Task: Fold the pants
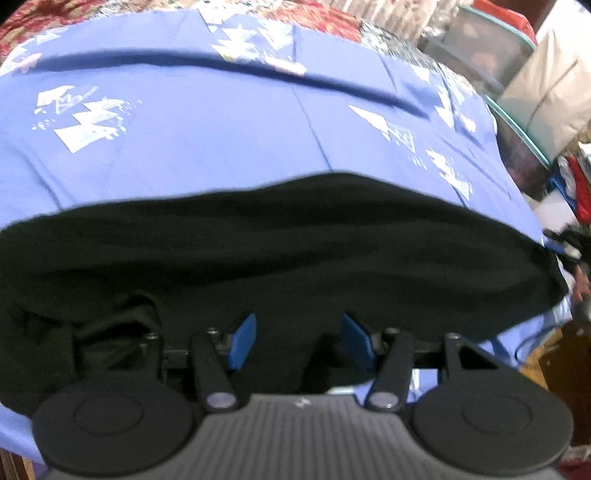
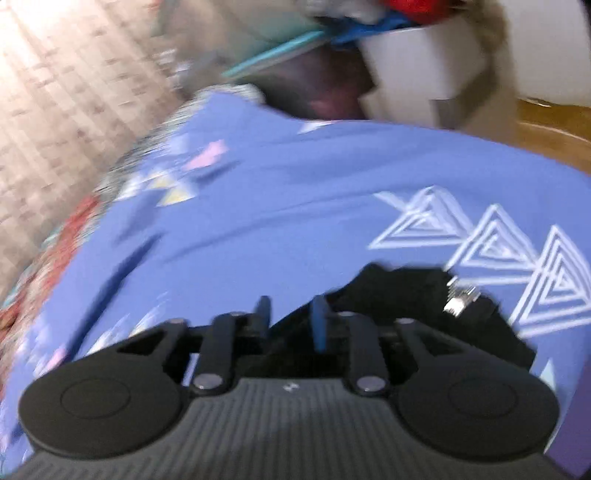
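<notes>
Left claw (image 1: 297, 338) gapes over pants (image 1: 258, 251); right claw (image 2: 290, 319) looks empty, so I risk bunching.

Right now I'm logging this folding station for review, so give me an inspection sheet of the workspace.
Surface: blue sheet with white triangle prints, creased, laid over a red patterned cover.
Job's things: black pants spread across the near edge of the sheet.
Clutter: small metallic piece on the dark fabric, too blurred to identify.
Grippers: left gripper jaws apart over the pants; right gripper jaws with a narrow gap, whether it holds fabric is unclear.
Cables: nothing seen clearly.
Surroundings: teal-rimmed bins and piled clothes to the side; right view motion-blurred.
</notes>
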Tool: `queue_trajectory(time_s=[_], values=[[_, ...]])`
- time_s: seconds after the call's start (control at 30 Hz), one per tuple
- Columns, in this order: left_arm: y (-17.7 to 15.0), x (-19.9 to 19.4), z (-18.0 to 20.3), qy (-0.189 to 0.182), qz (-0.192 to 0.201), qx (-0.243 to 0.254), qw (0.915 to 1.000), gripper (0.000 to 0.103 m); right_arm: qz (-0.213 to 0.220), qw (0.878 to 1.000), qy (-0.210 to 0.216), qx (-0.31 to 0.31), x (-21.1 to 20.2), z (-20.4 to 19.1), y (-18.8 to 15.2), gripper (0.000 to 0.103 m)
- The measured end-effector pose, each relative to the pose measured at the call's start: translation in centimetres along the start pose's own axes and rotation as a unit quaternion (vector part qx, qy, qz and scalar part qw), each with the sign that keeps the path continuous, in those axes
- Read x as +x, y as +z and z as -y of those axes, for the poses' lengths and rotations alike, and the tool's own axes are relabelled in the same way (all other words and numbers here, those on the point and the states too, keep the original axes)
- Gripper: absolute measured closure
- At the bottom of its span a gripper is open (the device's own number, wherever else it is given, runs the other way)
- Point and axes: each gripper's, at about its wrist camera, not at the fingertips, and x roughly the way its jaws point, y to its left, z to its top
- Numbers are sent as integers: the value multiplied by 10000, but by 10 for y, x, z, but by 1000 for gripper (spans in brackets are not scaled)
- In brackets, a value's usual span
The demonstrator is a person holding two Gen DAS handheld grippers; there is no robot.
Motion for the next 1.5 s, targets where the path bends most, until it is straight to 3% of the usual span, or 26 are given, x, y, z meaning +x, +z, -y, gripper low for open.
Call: queue_trajectory(time_s=[0.1,0.23,0.3,0.37,0.5,0.6,0.7,0.77,0.83,0.93,1.07,1.2,1.27,1.33,1.5], values=[[18,2,-10,60,119,-170,9998,50,-473,9952,844,-121,-12,-10,-24,72],[52,12,-29,-114,253,-495,9984,50,-1118,9765,1687,-747,-28,-44,-69,68],[67,24,-41,-190,220,-785,9965,53,-1478,9663,1890,-931,-28,-58,-87,68],[80,35,-49,-41,139,-1046,9944,54,-1797,9594,1905,-1047,-20,-69,-101,68],[91,9,-66,171,578,-964,9935,49,-1913,9450,2118,-1600,-16,-115,-102,68],[86,-23,-91,728,886,-965,9887,43,-2023,9226,2387,-2256,-7,-171,-105,68],[67,-48,-127,1081,954,-1365,9801,41,-2154,8960,2696,-2794,8,-234,-126,65],[46,-56,-145,1097,894,-1608,9768,47,-2283,8781,2909,-3036,14,-268,-156,65],[25,-52,-148,1097,633,-1584,9792,86,-2398,8591,3075,-3315,24,-299,-179,65],[-11,-54,-135,987,462,-1327,9851,94,-2697,8352,3258,-3514,45,-346,-215,65],[-48,-64,-115,976,539,-1064,9881,94,-3031,8125,3168,-3841,42,-356,-256,65],[-51,-69,-109,1094,643,-856,9882,89,-3473,7900,2856,-4168,45,-336,-289,66],[-43,-71,-111,1142,654,-794,9881,76,-3169,7905,3021,-4284,34,-327,-291,66],[-31,-77,-118,1224,791,-737,9866,50,-3093,7931,2988,-4314,29,-325,-293,65],[7,-76,-142,891,945,-1027,9862,47,-3005,8055,2946,-4174,24,-320,-294,65]])
